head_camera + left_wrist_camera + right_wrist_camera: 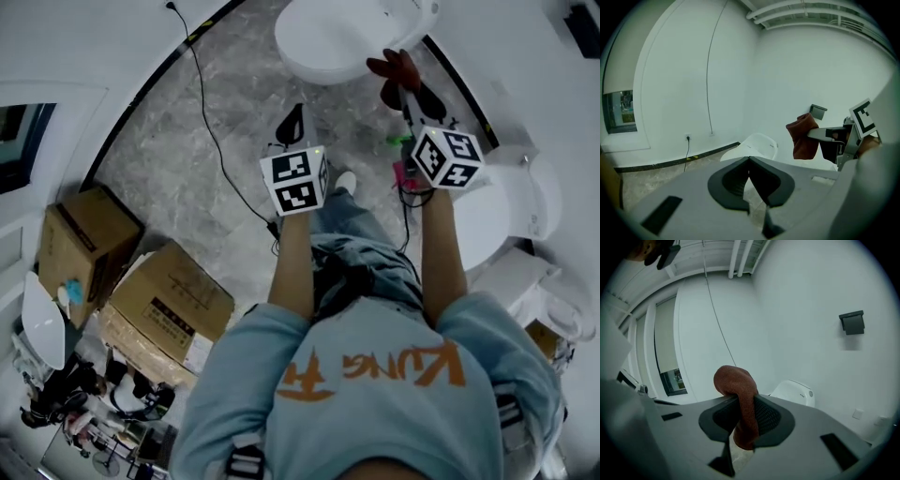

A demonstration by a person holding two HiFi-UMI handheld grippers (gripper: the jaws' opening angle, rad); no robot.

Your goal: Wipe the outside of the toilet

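Observation:
The white toilet (337,37) stands on the grey marble floor ahead of me, lid down. It also shows in the left gripper view (754,145) and the right gripper view (794,392). My right gripper (405,94) is shut on a rust-brown cloth (398,73), held in the air just right of the toilet bowl. The cloth (733,380) bulges above the jaws and hangs below them. My left gripper (292,124) is shut with nothing in it, hanging over the floor short of the toilet. From the left gripper (749,160) I see the cloth (802,136) off to the right.
Two cardboard boxes (89,244) (169,305) sit at the left. A black cable (211,122) runs across the floor from a wall outlet (687,138). Another white fixture (511,211) stands at the right. A dark holder (853,322) hangs on the wall.

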